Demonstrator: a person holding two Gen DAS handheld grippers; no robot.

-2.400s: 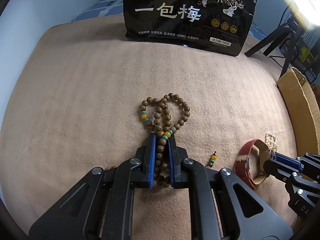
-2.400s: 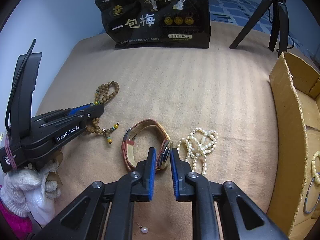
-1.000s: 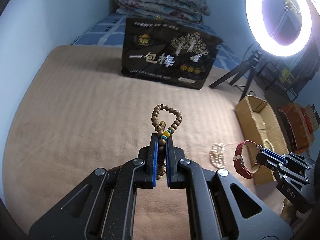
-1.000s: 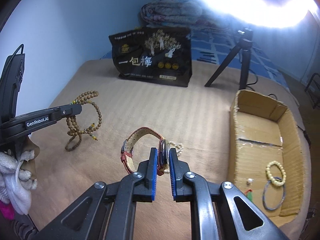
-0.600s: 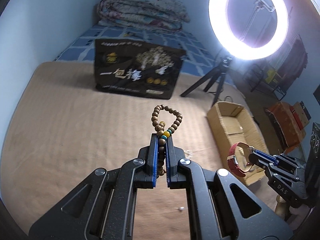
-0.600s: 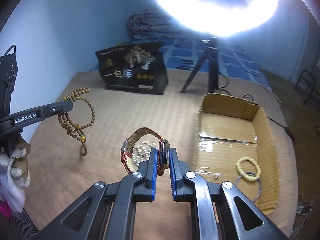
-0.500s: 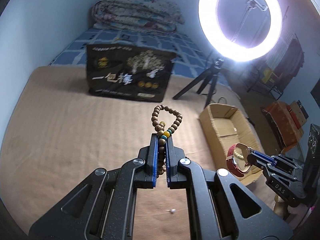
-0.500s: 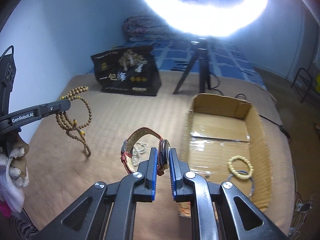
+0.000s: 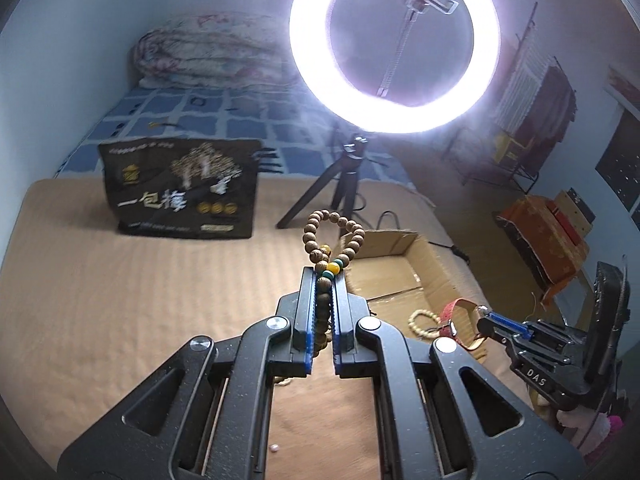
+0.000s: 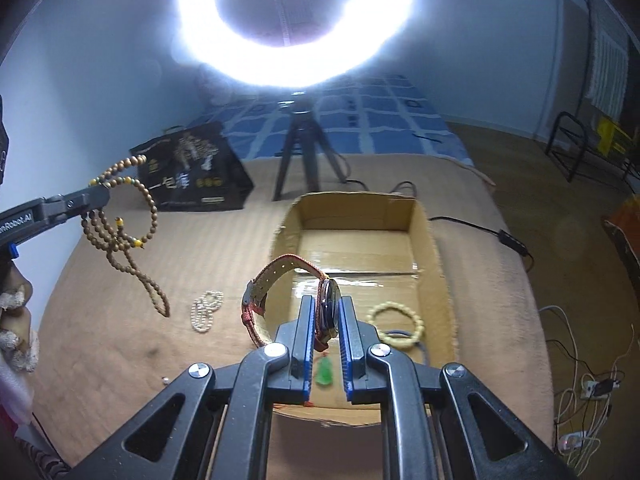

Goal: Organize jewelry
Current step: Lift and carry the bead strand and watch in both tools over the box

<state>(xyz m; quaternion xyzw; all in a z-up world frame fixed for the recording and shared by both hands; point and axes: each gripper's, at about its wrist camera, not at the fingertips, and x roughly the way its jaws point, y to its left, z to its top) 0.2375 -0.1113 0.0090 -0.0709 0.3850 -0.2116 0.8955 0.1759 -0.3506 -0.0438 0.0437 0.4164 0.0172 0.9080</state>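
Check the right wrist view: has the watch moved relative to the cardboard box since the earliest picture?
Yes. The watch, clamped in the right hand-held gripper, has been lifted off the blanket and now hangs over the cardboard box.

Wooden bead string [image 9: 323,276] and red-strapped watch [image 10: 316,304] — both aloft above cardboard box [image 10: 436,276].

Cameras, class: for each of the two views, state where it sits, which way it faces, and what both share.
Left wrist: rides the left gripper, looking down its fingers at the brown wooden bead necklace it clamps; the right gripper shows too.
Right wrist: rides the right gripper, over the open cardboard box, clamping the red-strapped wristwatch.
Shared: box, necklace, watch.
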